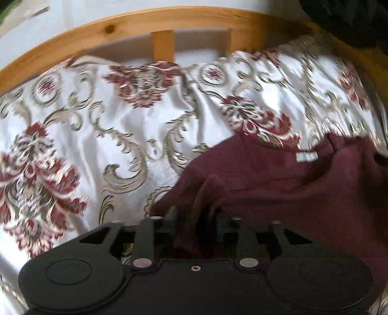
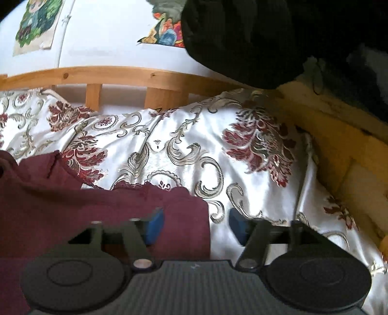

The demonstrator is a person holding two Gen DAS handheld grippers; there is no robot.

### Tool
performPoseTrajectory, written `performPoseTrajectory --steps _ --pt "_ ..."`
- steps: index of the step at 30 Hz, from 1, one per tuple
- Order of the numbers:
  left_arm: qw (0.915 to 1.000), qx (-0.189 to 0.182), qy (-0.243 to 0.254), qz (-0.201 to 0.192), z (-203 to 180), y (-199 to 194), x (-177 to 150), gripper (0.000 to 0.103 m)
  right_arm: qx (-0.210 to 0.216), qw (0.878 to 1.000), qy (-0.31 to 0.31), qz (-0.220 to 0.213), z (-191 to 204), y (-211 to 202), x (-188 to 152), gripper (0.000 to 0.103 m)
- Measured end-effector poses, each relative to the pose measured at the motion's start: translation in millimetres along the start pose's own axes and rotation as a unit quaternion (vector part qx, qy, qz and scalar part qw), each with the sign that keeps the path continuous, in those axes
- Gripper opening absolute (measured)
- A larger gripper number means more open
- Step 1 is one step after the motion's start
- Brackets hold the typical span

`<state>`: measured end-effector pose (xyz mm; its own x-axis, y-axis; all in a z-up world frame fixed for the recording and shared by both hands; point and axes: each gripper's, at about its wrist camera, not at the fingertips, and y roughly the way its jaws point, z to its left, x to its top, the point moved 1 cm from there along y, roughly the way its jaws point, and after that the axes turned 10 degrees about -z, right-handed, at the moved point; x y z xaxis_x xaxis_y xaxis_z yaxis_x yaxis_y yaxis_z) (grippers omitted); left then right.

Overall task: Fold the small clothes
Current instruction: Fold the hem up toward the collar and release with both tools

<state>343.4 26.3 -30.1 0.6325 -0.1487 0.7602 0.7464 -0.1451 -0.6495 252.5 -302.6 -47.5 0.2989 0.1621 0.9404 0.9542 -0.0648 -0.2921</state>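
A maroon garment (image 1: 291, 184) with a white neck label (image 1: 306, 156) lies on the white floral bedspread (image 1: 121, 126). My left gripper (image 1: 194, 227) is shut on a bunched fold of the garment's left edge. In the right wrist view the same garment (image 2: 72, 196) fills the lower left. My right gripper (image 2: 196, 225) is open, its blue pads apart: the left pad (image 2: 155, 225) is over the garment's right corner, the right pad (image 2: 238, 225) is over bare bedspread (image 2: 194, 150).
A wooden bed rail with slats (image 1: 162, 31) runs behind the bedspread and also shows in the right wrist view (image 2: 121, 75). A dark bulky shape (image 2: 254, 36) hangs at upper right. Yellow foam edging (image 2: 339, 145) borders the bed's right side. Posters (image 2: 36, 21) hang on the white wall.
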Motion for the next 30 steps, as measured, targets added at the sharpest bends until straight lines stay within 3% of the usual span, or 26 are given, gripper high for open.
performPoseTrajectory --steps 2,3,8,15,19,21,23,27,28,29,30 --pt "0.9994 0.007 -0.028 -0.019 6 -10 -2 0.083 0.007 1.000 0.013 -0.001 -4 -5 -1 0.084" --pt "0.9986 0.012 -0.041 -0.030 9 -14 -4 0.087 0.012 1.000 0.017 -0.003 -6 -8 -2 0.087" --pt "0.9933 0.022 -0.094 -0.063 21 -39 -15 0.096 0.017 1.000 0.013 -0.001 -5 -13 -6 0.089" --pt "0.9949 0.032 -0.072 -0.064 5 -65 -59 0.099 0.020 1.000 -0.012 -0.012 8 -20 -11 0.085" --pt "0.9944 0.011 -0.074 -0.075 -4 -76 -79 0.088 0.021 0.999 -0.025 -0.022 14 -24 -10 0.074" --pt "0.9933 -0.010 -0.082 -0.080 -7 -80 -84 0.074 0.022 0.999 -0.025 -0.019 15 -24 -11 0.050" --pt "0.9922 -0.034 -0.097 -0.071 -8 -80 -86 0.052 0.027 0.999 -0.022 -0.010 15 -22 -12 0.037" --pt "0.9877 -0.036 -0.148 -0.039 -5 -74 -90 0.033 0.034 0.999 -0.011 0.008 13 -15 -17 0.008" --pt "0.9869 -0.029 -0.155 -0.036 -4 -73 -90 0.018 0.032 0.999 -0.008 0.011 12 -15 -18 0.004" --pt "0.9869 -0.020 -0.156 -0.034 -4 -72 -91 0.009 0.030 0.999 -0.003 0.012 10 -14 -19 0.004" --pt "0.9873 -0.016 -0.154 -0.035 -4 -72 -91 0.009 0.027 1.000 0.003 0.011 8 -16 -19 0.004"
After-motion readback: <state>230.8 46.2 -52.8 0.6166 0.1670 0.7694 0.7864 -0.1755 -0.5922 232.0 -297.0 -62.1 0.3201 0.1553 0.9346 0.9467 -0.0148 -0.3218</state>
